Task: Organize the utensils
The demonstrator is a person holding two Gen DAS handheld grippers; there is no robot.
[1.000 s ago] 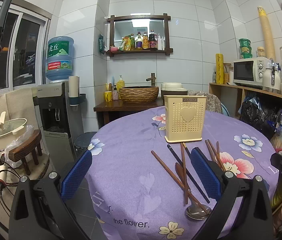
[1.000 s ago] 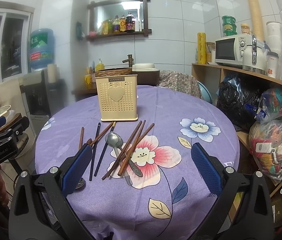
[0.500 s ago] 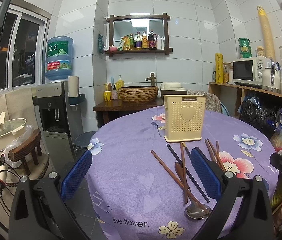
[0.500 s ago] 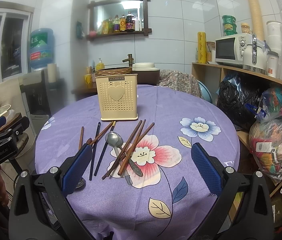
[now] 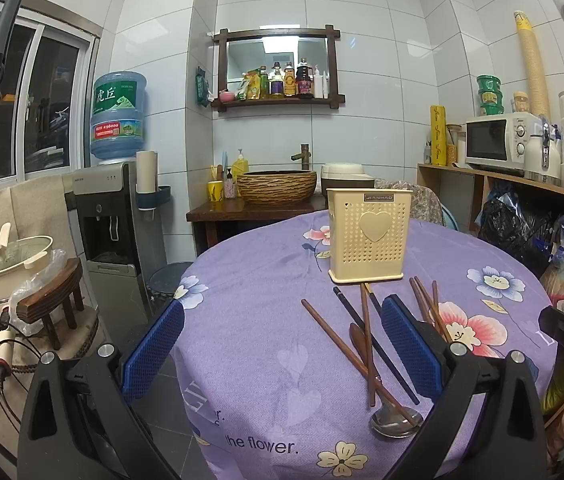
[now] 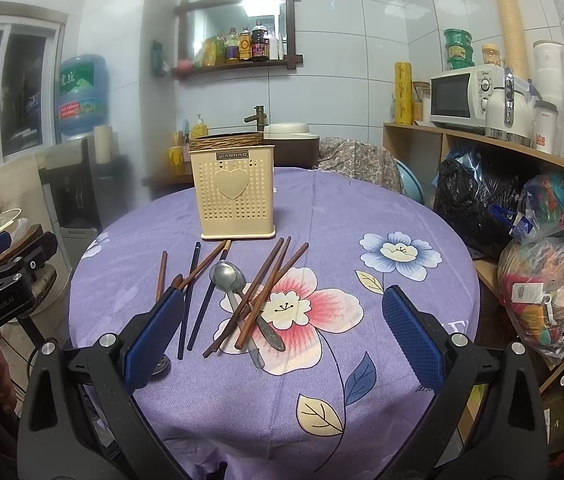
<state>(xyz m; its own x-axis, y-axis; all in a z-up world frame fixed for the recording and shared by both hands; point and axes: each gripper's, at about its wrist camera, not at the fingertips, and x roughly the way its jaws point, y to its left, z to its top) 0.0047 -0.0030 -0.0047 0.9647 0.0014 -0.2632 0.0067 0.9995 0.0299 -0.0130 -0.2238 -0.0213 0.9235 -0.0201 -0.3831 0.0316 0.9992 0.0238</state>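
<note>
A cream perforated utensil holder [image 5: 368,236] [image 6: 235,196] stands upright on the round purple flowered table [image 5: 265,344] [image 6: 362,208]. In front of it lie several brown chopsticks [image 6: 263,290] [image 5: 336,336], dark chopsticks [image 6: 190,296] [image 5: 374,346] and a metal spoon [image 6: 227,278]. A second spoon [image 5: 394,424] lies near the table's front edge. My left gripper [image 5: 277,354] is open and empty, over the table's left front edge. My right gripper [image 6: 282,338] is open and empty, just before the utensils.
A water dispenser [image 5: 111,220] and a stool with a pot [image 5: 13,264] stand left of the table. A wooden shelf with a microwave [image 6: 462,98] and full bags [image 6: 550,280] is on the right. A basin [image 5: 277,186] sits behind.
</note>
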